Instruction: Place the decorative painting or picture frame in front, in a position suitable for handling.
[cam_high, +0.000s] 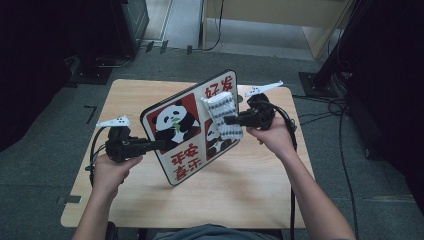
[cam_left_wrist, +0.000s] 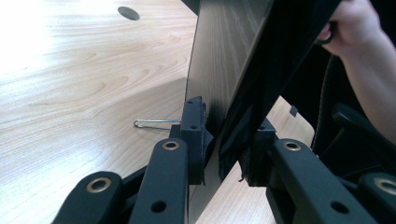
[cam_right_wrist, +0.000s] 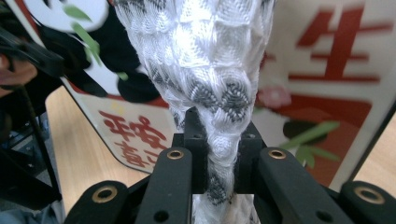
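Left gripper (cam_high: 159, 145) clamps the panda board (cam_high: 176, 125); right gripper (cam_high: 229, 120) pinches the knitted cloth (cam_high: 223, 116) before it.

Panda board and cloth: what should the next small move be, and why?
Probably bring the cloth flat onto the panda board to wipe it. The left gripper is clamped on the board's edge, tilting it up off the table, and the right gripper pinches the cloth right in front of its printed face.

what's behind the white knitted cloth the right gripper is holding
Right behind the white knitted cloth, pinched in the right gripper, stands the panda board, which the left gripper clamps by its edge. The cloth covers part of the board's print, so that strip stays unseen.
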